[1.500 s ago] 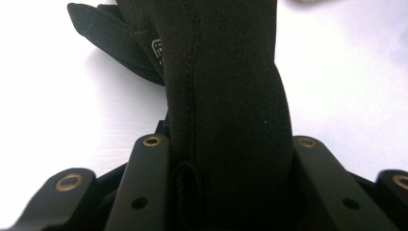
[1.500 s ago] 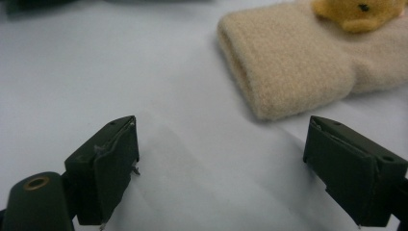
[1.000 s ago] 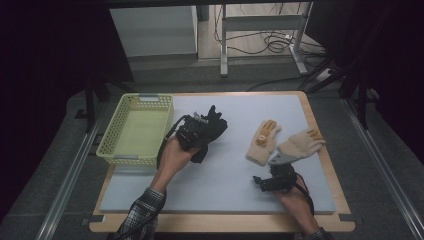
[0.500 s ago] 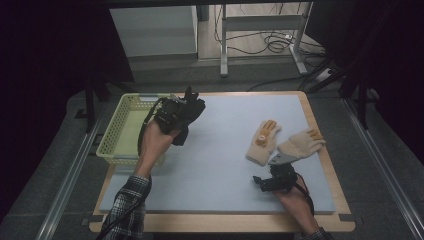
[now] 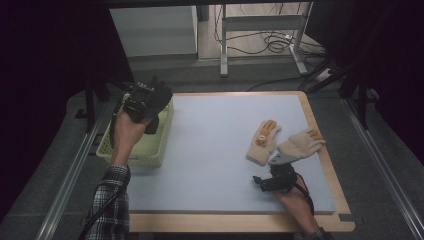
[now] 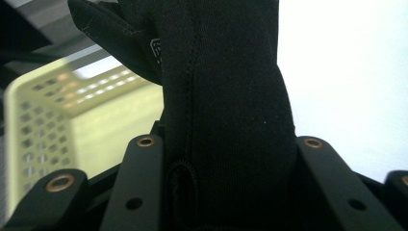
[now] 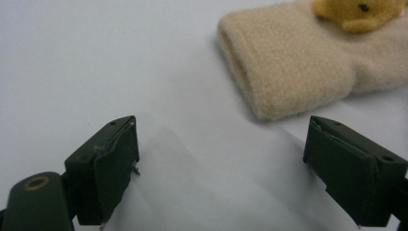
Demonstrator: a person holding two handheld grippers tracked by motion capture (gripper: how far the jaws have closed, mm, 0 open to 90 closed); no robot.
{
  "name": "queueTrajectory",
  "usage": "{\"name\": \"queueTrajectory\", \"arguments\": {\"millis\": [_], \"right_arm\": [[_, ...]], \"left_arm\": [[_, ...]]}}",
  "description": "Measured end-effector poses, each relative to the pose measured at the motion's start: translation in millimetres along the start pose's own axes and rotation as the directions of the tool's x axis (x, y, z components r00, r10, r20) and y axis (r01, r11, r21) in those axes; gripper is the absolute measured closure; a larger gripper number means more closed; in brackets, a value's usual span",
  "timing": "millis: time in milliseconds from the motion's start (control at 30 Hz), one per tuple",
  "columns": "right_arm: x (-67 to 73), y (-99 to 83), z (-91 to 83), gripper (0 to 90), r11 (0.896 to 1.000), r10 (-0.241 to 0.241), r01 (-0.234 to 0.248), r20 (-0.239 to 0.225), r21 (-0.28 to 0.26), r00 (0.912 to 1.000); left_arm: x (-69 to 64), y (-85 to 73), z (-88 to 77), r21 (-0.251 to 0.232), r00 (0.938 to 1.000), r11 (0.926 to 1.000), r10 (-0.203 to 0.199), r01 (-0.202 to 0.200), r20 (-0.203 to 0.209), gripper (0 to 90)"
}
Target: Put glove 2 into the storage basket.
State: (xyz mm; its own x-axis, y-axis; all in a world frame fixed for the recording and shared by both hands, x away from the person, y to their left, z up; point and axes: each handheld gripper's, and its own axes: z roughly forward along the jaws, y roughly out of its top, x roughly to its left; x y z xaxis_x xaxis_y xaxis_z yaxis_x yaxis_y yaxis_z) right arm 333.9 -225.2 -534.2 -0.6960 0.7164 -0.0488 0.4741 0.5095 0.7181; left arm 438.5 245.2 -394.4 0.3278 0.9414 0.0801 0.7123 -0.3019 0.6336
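Observation:
My left gripper (image 5: 149,102) is shut on a black glove (image 5: 161,100) and holds it in the air over the far end of the yellow basket (image 5: 150,152). In the left gripper view the black glove (image 6: 226,110) is pinched between the jaws of the left gripper (image 6: 228,144), and the basket (image 6: 43,125) lies beyond it. A beige glove with a yellow bear patch (image 5: 262,142) lies on the mat at the right, a second beige glove (image 5: 301,145) beside it. My right gripper (image 5: 261,181) rests open just in front of them; its view shows the glove's cuff (image 7: 288,72) ahead of the right gripper (image 7: 226,163).
A light blue mat (image 5: 215,150) covers the wooden table (image 5: 240,222). The basket stands at the mat's left edge. Metal rails run along both sides of the table, and cables lie on the floor behind it.
My left hand has carried the black glove leftward and up from the middle of the mat to above the basket. The right gripper and the beige gloves have stayed put.

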Motion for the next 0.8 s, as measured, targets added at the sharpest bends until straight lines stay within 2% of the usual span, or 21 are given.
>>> {"name": "queueTrajectory", "arguments": {"millis": [67,100,200,233,267,300,400,533,567,700,800], "right_arm": [[0.0,0.0,0.0,11.8,1.000,0.000,0.000,0.000,0.000,1.0000],[0.0,0.0,0.0,11.8,1.000,0.000,0.000,0.000,0.000,1.0000],[0.0,0.0,0.0,11.8,1.000,0.000,0.000,0.000,0.000,1.0000],[0.0,0.0,0.0,11.8,1.000,0.000,0.000,0.000,0.000,1.0000],[0.0,0.0,0.0,11.8,1.000,0.000,0.000,0.000,0.000,1.0000],[0.0,0.0,0.0,11.8,1.000,0.000,0.000,0.000,0.000,1.0000],[0.0,0.0,0.0,11.8,1.000,0.001,-0.001,0.000,0.000,1.0000],[0.0,0.0,0.0,11.8,1.000,0.002,-0.002,0.000,0.000,1.0000],[0.1,0.0,0.0,11.8,1.000,0.001,-0.001,0.000,0.000,1.0000],[0.1,0.0,0.0,11.8,1.000,0.002,-0.002,0.000,0.000,1.0000],[0.1,0.0,0.0,11.8,1.000,0.001,-0.001,0.000,0.000,1.0000]], "left_arm": [[10.8,-4.3,2.7,0.004,0.9997,0.9997,-0.022,0.022,-0.010,61.9],[10.8,-4.3,2.7,0.004,0.9997,0.9997,-0.022,0.022,-0.010,61.8],[34.8,-16.3,14.0,0.019,0.9973,0.9974,-0.069,0.070,-0.023,61.5],[34.8,-16.3,14.0,0.019,0.9973,0.9974,-0.069,0.070,-0.023,61.2],[44.0,-22.2,20.9,0.028,0.9957,0.9956,-0.089,0.090,-0.023,61.1],[44.0,-22.2,20.9,0.028,0.9957,0.9956,-0.089,0.090,-0.023,61.0],[58.2,-33.2,34.8,0.054,0.9927,0.9915,-0.117,0.118,-0.029,60.9],[66.7,-40.1,45.5,0.075,0.9910,0.9883,-0.131,0.133,-0.025,60.7],[70.8,-44.3,53.0,0.099,0.9914,0.9865,-0.129,0.130,-0.024,60.5],[75.0,-50.3,64.7,0.132,0.9915,0.9827,-0.128,0.130,-0.026,60.4],[79.5,-56.7,77.4,0.170,0.9907,0.9761,-0.131,0.135,-0.037,59.9]]}}
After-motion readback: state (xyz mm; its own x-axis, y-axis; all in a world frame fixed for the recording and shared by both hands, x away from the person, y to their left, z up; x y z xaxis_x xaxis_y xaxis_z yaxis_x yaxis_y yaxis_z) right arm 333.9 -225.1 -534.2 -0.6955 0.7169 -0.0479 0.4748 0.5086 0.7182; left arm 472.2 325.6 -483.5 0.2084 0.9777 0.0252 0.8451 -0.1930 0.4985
